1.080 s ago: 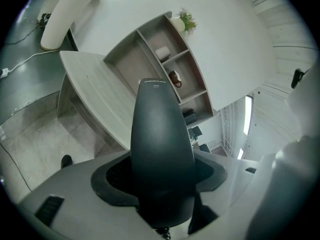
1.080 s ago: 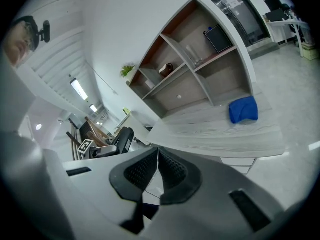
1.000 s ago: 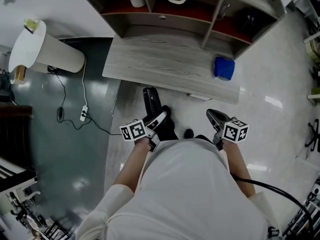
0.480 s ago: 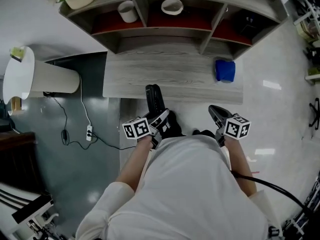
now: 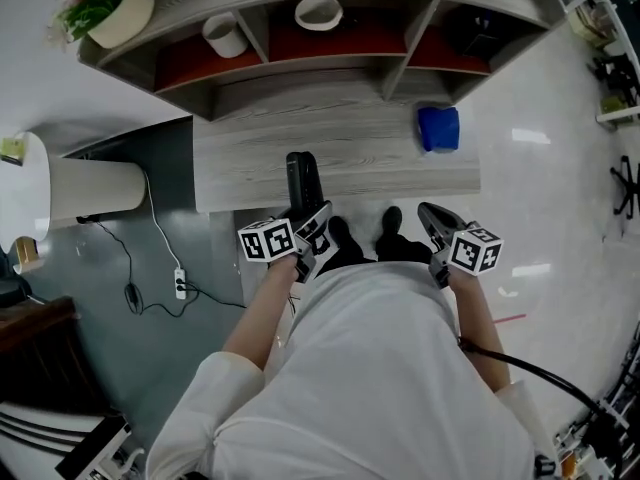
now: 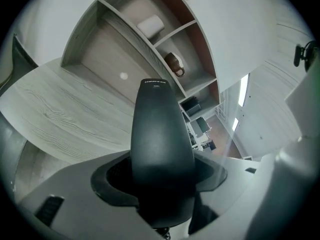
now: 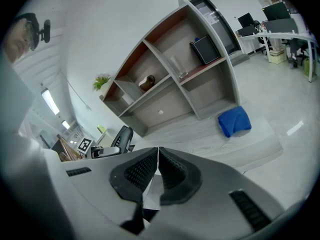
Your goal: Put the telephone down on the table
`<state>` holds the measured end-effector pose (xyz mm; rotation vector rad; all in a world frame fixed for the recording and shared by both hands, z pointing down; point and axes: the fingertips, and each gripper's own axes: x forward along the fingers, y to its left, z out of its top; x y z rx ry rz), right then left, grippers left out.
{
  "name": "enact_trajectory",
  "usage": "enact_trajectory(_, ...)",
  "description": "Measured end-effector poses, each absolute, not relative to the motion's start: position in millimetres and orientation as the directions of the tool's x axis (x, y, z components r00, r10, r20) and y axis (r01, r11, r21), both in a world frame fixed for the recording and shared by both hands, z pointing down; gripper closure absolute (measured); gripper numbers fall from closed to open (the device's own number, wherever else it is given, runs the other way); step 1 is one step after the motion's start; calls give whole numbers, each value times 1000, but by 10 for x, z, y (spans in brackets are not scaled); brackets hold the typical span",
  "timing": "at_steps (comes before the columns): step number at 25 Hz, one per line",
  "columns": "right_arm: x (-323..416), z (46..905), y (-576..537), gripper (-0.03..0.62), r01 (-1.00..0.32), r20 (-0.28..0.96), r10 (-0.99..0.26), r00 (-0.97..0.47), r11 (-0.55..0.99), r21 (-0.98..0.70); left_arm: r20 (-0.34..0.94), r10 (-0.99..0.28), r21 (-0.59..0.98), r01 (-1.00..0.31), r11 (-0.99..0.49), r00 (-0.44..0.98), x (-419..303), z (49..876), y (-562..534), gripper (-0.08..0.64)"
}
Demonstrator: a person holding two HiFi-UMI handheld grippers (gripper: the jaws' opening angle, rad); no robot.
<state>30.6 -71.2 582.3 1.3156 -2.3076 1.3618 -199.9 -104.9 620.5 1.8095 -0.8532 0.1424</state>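
Carried forward since a second ago, the telephone point(image 5: 303, 181) is now reaching with its far end over the front edge of the table point(image 5: 350, 153); before, it was hanging short of that edge. Left gripper point(image 5: 312, 226) is clamping the telephone at its near end, jaws pressing on both its sides, the telephone pointing toward 12 o'clock; whether it is touching the tabletop cannot be told. Right gripper point(image 5: 437, 224) is hovering off the table's front edge, jaws closed together on nothing. Blue cloth point(image 5: 438, 128) is lying on the tabletop at 2 o'clock from the telephone. Shelf unit point(image 5: 300, 86) is standing along the table's 12 o'clock side: white cup point(image 5: 224, 35) sitting in the left compartment, bowl point(image 5: 318, 11) in the middle, dark box point(image 5: 475, 30) in the right; contents of cup and bowl cannot be made out. Pot point(image 5: 125, 15) on the shelf top, at 10 o'clock, is holding a flowering plant.
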Motion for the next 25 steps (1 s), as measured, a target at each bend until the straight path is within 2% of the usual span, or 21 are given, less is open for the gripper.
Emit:
enact_trajectory(7, 571, 5890, -910, 574, -737, 501, -627, -597, 181, -651, 533, -479, 726, -668, -163, 697, -1910, 6274, -1285, 251)
enact_trajectory(15, 842, 5868, -1227, 574, -716, 492, -601, -630, 203, -668, 584, -471, 700, -704, -119, 661, -1552, 6481, -1602, 252)
enact_trajectory(25, 1315, 5931, -1544, 574, -711, 502, -580, -642, 205, -672, 624, -443, 656, -739, -150, 644, -975, 6714, -2100, 252)
